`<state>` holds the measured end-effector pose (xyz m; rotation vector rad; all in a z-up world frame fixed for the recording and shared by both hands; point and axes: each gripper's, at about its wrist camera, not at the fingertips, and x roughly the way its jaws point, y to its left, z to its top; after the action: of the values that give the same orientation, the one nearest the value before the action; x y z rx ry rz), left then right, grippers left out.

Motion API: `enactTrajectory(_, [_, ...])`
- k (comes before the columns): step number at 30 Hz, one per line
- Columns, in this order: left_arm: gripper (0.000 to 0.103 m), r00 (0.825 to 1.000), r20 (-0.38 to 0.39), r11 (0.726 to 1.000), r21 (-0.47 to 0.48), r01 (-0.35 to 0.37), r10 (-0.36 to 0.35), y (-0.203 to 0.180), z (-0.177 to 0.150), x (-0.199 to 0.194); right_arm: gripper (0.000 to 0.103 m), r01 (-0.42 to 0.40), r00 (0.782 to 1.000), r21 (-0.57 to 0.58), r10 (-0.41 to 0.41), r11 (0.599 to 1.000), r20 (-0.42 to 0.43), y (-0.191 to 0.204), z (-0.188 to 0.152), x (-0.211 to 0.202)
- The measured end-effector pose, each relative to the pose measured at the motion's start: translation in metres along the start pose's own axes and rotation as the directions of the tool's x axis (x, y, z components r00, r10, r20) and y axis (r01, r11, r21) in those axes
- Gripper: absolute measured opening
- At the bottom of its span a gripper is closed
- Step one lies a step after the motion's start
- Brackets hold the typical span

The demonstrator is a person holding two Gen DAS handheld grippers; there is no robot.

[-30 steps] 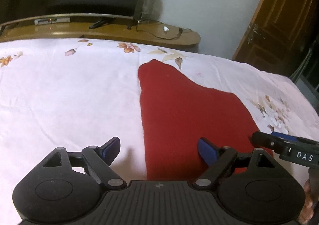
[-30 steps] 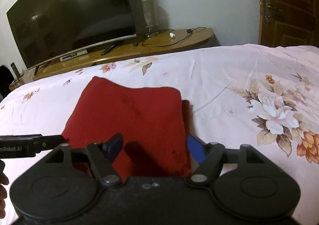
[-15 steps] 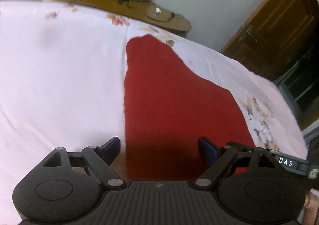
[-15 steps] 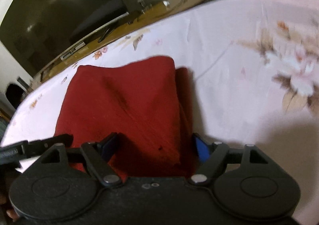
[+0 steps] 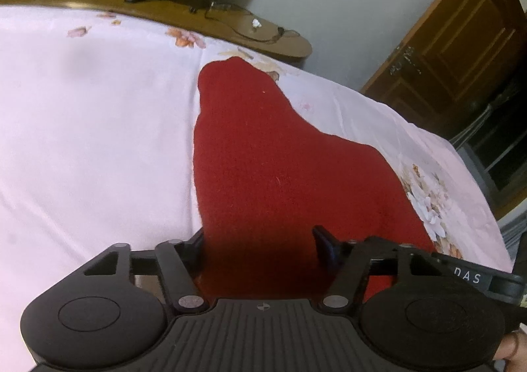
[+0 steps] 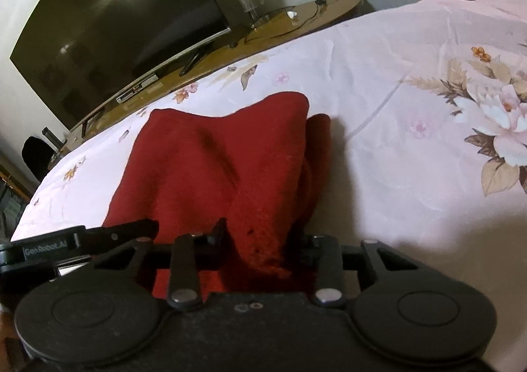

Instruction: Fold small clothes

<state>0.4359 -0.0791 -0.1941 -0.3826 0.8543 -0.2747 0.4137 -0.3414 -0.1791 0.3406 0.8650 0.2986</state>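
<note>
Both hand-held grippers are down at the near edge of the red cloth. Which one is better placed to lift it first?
Right hand-held gripper, probably. Its jaws are closing with a bunched ridge of the red fleece cloth between them. The left hand-held gripper straddles the cloth's near left edge, jaws wider but also closing.

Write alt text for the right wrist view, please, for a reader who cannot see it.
The right gripper is closing, its jaws bunching the near edge of a red cloth lying on a pink floral bedsheet. The left gripper reaches in from the left; a dark television stands behind.
</note>
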Motion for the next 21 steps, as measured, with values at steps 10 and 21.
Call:
enactTrajectory(10, [0.056, 0.999, 0.029, 0.999, 0.028, -0.028, 0.027, -0.006, 0.002, -0.025, 0.031, -0.041, 0.999, 0.006, 0.040, 0.999, 0.033, 0.011, 0.004, -0.016])
enactTrajectory(21, [0.056, 0.995, 0.069, 0.997, 0.031, -0.071, 0.069, 0.009, -0.002, -0.086, 0.031, -0.119, 0.992, -0.028, 0.120, 0.992, 0.038, 0.048, -0.001, -0.035])
